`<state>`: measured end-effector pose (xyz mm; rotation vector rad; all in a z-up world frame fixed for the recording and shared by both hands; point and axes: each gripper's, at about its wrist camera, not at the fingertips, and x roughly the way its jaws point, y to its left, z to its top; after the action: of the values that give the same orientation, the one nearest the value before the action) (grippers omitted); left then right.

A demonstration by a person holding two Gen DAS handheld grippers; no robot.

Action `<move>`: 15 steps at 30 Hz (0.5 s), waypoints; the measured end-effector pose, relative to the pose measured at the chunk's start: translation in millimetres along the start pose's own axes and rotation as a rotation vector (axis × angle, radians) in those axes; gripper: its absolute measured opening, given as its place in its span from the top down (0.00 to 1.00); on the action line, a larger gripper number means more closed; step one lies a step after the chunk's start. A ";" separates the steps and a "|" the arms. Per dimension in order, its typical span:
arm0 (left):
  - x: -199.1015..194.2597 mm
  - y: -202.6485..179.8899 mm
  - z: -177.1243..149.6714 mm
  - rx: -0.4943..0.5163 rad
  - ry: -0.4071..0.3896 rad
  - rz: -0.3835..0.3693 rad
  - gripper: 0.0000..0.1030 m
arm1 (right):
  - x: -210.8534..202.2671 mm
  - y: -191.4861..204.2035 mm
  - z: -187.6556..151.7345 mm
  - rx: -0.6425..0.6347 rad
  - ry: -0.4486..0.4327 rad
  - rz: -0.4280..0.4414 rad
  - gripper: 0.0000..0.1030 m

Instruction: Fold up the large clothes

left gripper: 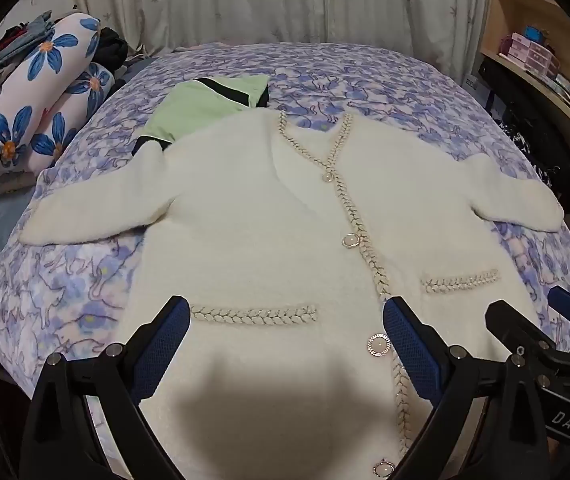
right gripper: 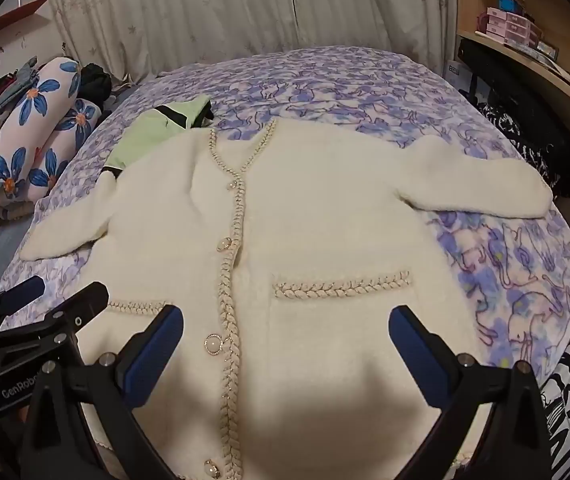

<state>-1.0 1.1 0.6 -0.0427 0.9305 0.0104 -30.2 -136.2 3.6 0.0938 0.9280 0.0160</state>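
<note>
A fluffy white cardigan [left gripper: 253, 216] with braided trim and pearl buttons lies flat, front up, on the bed, both sleeves spread out; it also shows in the right wrist view [right gripper: 317, 216]. My left gripper [left gripper: 285, 316] is open and empty above the lower left half, over the left pocket. My right gripper [right gripper: 285, 324] is open and empty above the lower right half, below the right pocket; it shows in the left wrist view [left gripper: 533, 316]. The left gripper shows in the right wrist view [right gripper: 45, 296] at the left edge.
The bed has a purple cat-print blanket [left gripper: 365, 76]. A folded light green garment [left gripper: 205, 104] lies beyond the cardigan's left shoulder. A rolled floral quilt [left gripper: 33, 108] with clothes sits at far left. Curtains hang behind; wooden shelves [right gripper: 525, 40] stand at right.
</note>
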 end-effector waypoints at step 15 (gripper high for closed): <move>4.9 -4.8 -2.2 0.002 0.048 -0.017 0.06 | 10.4 -6.4 -7.7 0.048 0.041 0.063 0.00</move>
<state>0.3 -3.8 -4.5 -0.0489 0.9786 -0.0069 -30.3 -141.5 -9.9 0.1676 0.9664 0.0540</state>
